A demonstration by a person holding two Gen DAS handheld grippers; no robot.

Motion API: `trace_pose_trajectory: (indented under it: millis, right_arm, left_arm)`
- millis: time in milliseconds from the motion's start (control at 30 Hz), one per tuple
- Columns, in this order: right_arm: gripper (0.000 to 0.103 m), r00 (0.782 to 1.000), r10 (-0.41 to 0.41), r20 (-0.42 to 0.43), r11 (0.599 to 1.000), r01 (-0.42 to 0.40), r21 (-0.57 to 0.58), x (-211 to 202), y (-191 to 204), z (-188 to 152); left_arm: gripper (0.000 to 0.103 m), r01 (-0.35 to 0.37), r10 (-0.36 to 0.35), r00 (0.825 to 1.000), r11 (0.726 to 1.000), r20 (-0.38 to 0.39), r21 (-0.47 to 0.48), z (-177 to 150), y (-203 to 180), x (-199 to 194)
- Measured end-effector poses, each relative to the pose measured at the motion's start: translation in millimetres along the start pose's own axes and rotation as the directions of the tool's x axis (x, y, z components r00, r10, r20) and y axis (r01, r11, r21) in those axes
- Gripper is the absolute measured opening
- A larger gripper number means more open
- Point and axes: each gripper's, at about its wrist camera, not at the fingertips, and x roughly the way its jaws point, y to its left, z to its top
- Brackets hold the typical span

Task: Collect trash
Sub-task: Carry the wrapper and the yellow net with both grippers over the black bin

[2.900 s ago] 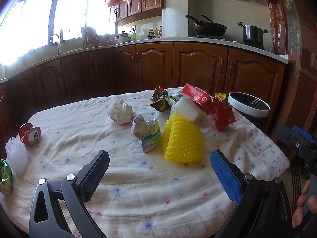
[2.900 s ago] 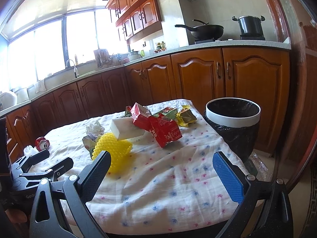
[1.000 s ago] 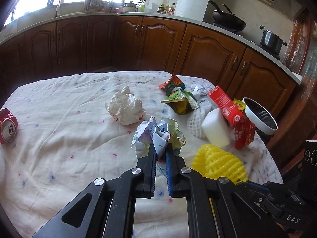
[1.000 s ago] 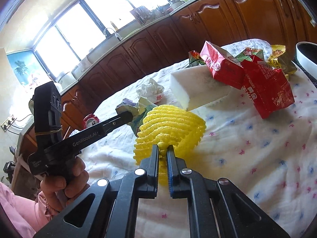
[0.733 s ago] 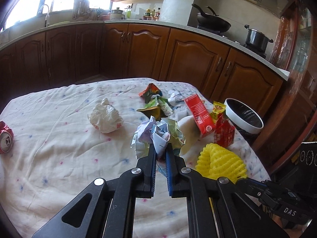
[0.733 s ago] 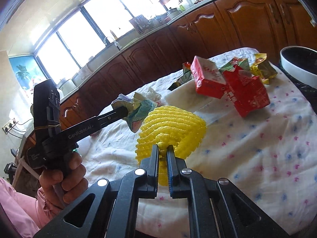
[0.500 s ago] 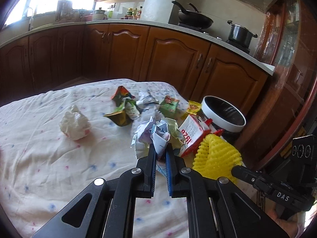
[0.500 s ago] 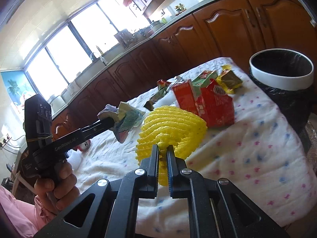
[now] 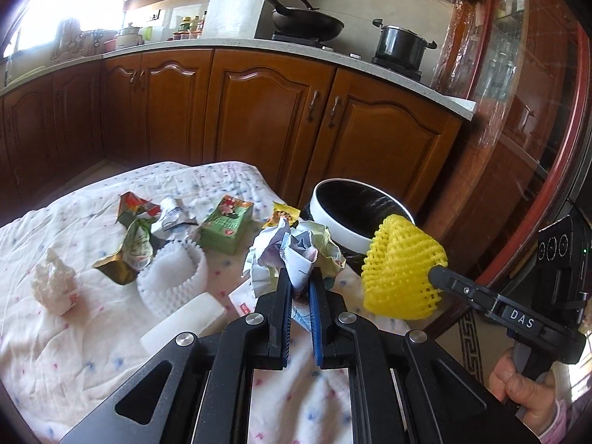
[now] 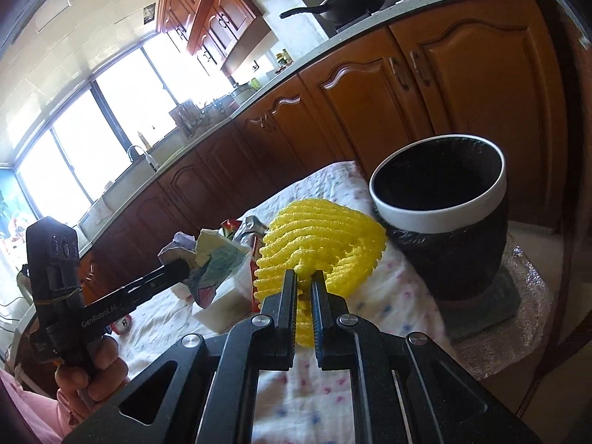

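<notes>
Left wrist view: my left claw point(image 9: 299, 288) is clamped on a crumpled paper wad point(image 9: 292, 248), held above the tabletop point(image 9: 74, 351). My right claw point(image 10: 304, 288), angled downward, pinches a yellow foam net point(image 10: 318, 236) fanning toward the white-rimmed bin point(image 10: 444, 218) beside the tabletop.

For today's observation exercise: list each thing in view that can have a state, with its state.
Left hand-held gripper: shut on crumpled paper.
Right hand-held gripper: shut on yellow foam net.
Trash bin: open, black liner.
Green carton: lying on tablecloth.
</notes>
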Motion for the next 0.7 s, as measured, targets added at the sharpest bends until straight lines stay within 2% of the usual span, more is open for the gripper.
trace_pose_trajectory:
  millis: [333, 700]
  right_arm:
    - [0.007, 0.991, -0.124, 0.050, 0.992, 0.123, 0.010, 9, -48, 47]
    - [0.008, 0.976, -0.217, 0.035, 0.976, 0.217, 0.004, 35, -83, 85]
  left_arm:
    - [0.008, 0.040, -0.039, 0.999, 0.998, -0.032, 0.052, 42, -24, 78]
    - [0.008, 0.074, -0.066, 0.991, 0.995, -0.113, 0.067, 93, -41, 166]
